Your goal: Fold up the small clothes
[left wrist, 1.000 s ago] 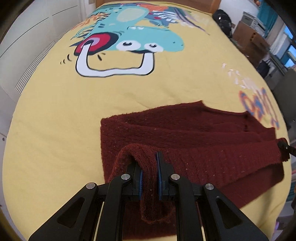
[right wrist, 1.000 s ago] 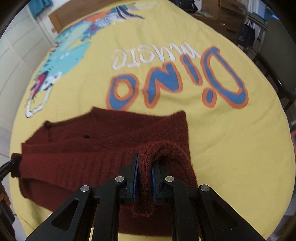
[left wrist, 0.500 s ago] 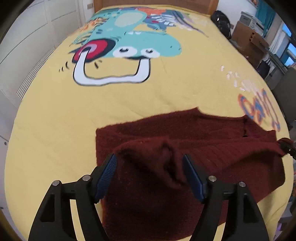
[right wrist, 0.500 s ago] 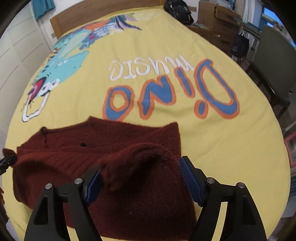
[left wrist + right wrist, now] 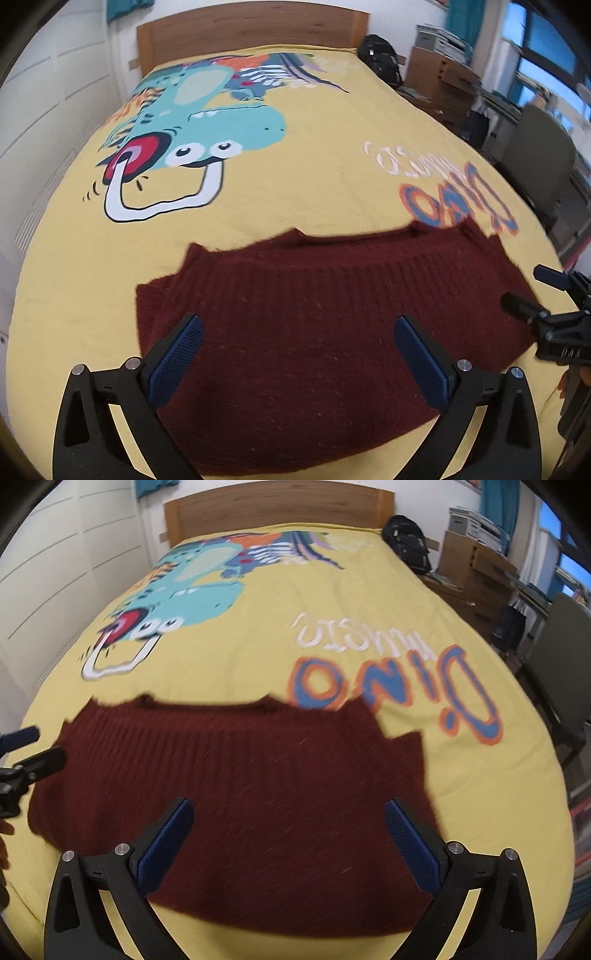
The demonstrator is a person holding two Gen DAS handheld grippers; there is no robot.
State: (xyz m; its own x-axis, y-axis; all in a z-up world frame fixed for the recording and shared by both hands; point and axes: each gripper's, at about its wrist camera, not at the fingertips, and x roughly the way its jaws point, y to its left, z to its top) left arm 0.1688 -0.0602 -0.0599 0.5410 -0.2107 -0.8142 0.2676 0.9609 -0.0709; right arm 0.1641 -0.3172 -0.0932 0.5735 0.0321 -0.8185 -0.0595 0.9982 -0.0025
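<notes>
The left gripper (image 5: 297, 338) is at the bottom of the left view. Its jaws are opening wide and hold nothing. The blue pads (image 5: 173, 360) sit far apart, over the sweater (image 5: 314, 314) and not touching it, as far as the view shows.

The right gripper (image 5: 288, 821) looks the same in its own view. Its jaws are opening too, with nothing gripped. Its blue pads (image 5: 412, 849) hang above the same dark red knit.

The sweater (image 5: 240, 794) lies let go on the near end of the bed (image 5: 314, 192). It is spread wide from side to side, with its ribbed knit facing up. Its far edge looks uneven and bumpy. The right view is a bit blurry, so small folds are hard to tell.

At the right edge of the left view you can see the other gripper (image 5: 546, 295), just beside the sweater's end. At the left edge of the right view the left one (image 5: 33, 749) shows, by the other end.

Past the sweater, the yellow cover (image 5: 258, 657) has big blue and orange letters (image 5: 399, 690) and a teal dinosaur (image 5: 207, 122). Farther back is the wooden headboard (image 5: 251, 26). A black bag (image 5: 408, 542) sits by the bed's far corner. Boxes (image 5: 439, 70) and a chair (image 5: 561, 657) stand along the right side
</notes>
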